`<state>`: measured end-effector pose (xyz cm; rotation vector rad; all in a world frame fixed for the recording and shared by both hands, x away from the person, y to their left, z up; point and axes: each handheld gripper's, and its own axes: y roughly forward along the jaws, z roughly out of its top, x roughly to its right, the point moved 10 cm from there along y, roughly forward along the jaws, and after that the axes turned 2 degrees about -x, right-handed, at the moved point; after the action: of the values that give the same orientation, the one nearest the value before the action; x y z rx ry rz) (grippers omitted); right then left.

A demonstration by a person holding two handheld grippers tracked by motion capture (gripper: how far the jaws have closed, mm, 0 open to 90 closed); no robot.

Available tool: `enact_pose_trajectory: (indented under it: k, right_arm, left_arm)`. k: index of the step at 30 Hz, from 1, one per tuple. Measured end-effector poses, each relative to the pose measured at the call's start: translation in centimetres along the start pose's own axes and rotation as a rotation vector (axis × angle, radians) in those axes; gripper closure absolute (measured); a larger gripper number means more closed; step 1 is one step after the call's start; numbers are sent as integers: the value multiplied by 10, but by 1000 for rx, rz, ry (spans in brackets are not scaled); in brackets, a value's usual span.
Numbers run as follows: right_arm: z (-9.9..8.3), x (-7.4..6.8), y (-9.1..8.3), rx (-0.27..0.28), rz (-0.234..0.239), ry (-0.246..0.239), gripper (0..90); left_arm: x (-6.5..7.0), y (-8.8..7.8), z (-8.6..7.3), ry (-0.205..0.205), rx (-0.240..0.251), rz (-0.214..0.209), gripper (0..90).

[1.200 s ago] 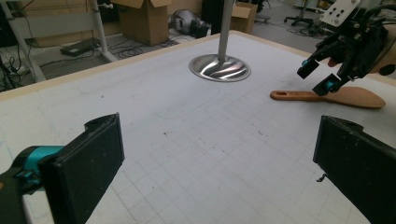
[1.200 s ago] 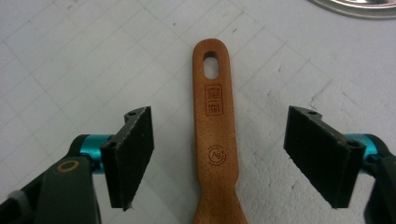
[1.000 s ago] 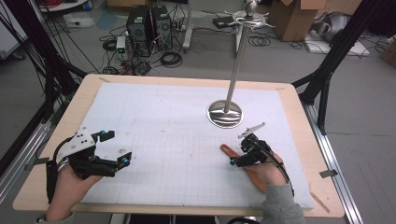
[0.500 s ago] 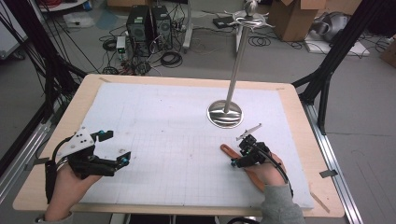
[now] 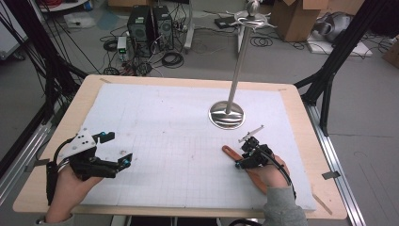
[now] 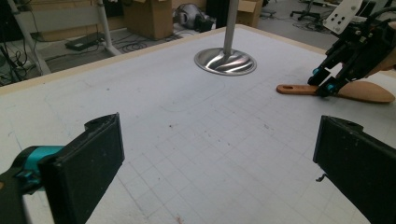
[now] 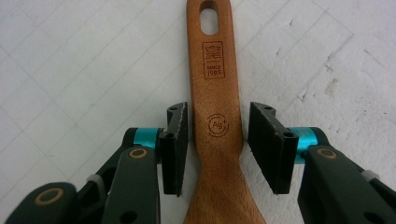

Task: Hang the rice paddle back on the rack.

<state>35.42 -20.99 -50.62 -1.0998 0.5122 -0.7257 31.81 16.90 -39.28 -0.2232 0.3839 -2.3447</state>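
Right gripper view: the right gripper (image 7: 217, 140) straddles the handle of a wooden spatula (image 7: 215, 98) lying flat on the gridded mat (image 7: 70, 56). The jaws stand narrowly apart; one pad looks to touch the handle's edge, the other leaves a slim gap, so nothing is clamped yet. The handle's hanging hole points away from the gripper (a branded stamp lies between hole and jaws).

High view: the spatula (image 5: 229, 151) lies at the mat's near right, close to the base of a metal stand (image 5: 227, 114) with hooks at its top. The left gripper (image 5: 123, 162) rests well apart at near left, jaws wide and empty.

Judged step: grasping the spatula. The next move probably calls for closing squarely on the handle, then lifting level.
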Motion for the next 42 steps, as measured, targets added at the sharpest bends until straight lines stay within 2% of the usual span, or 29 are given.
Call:
enact_pose_trajectory:
  k: [2, 4, 11, 14, 15, 18, 19, 21, 22, 23, 24, 25, 26, 27, 29, 30, 31, 32, 33, 34, 35, 36, 38, 42]
  right_arm:
    - [0, 0, 0, -4, -3, 1, 588]
    - [0, -1, -1, -1, 0, -24, 635]
    - [0, -1, -1, 3, 5, -45, 646]
    - [0, -3, -2, 9, 29, -43, 646]
    - [2, -5, -5, 37, 56, -47, 647]
    - [4, -4, -9, 65, 52, -38, 647]
    - [6, -3, -14, 103, 68, -31, 646]
    - [9, -2, -20, 144, 82, -10, 647]
    - [9, -2, -20, 144, 82, -10, 647]
    - [13, -3, -27, 204, 118, 8, 647]
    - [13, -3, -27, 204, 118, 8, 647]
    - [18, -3, -36, 265, 145, 25, 647]
    - [18, -3, -36, 265, 145, 25, 647]
    - [20, -1, -44, 311, 150, 32, 647]
    - [23, -1, -54, 362, 159, 40, 647]
    - [23, -1, -54, 362, 159, 40, 647]
    - [26, -2, -63, 421, 182, 46, 647]
    - [26, -2, -63, 421, 182, 46, 647]
    - [30, -3, -74, 487, 205, 45, 647]
    - [30, -3, -74, 487, 205, 45, 647]
    - [33, -4, -83, 534, 205, 40, 647]
    - [33, -4, -83, 534, 205, 40, 647]
    - [36, -5, -94, 580, 189, 37, 647]
    - [37, -4, -104, 621, 171, 31, 648]
  left_arm:
    - [0, 0, 0, 1, -2, 1, 23]
    - [-1, 0, -1, -1, -4, 4, 23]
    - [0, 1, -2, -2, -7, -1, 23]
    - [0, 1, -2, -3, -8, 0, 23]
    - [0, 1, -2, -3, -7, -1, 23]
    - [0, 1, -2, -2, -7, 0, 23]
    - [0, 1, -2, -1, -9, 1, 23]
    - [0, 2, -3, -3, -11, -2, 23]
    - [1, 3, -4, -2, -15, -5, 23]
    - [1, 5, -6, -1, -24, -7, 23]
    - [1, 5, -6, -1, -24, -7, 23]
    - [2, 6, -6, -4, -25, -10, 23]
    - [2, 6, -7, 0, -28, -9, 23]
    - [3, 7, -7, 0, -30, -10, 23]
    - [3, 7, -7, -1, -29, -11, 23]
    - [3, 7, -7, -1, -29, -11, 23]
    - [3, 7, -6, -1, -27, -11, 23]
    - [3, 7, -6, -1, -27, -11, 23]
    - [3, 7, -6, -2, -26, -11, 23]
    - [3, 7, -6, -2, -26, -11, 23]
    - [2, 6, -6, 1, -24, -8, 23]
    - [2, 6, -6, 1, -24, -8, 23]
    - [2, 6, -6, 2, -23, -9, 23]
    - [2, 6, -6, 1, -22, -8, 23]
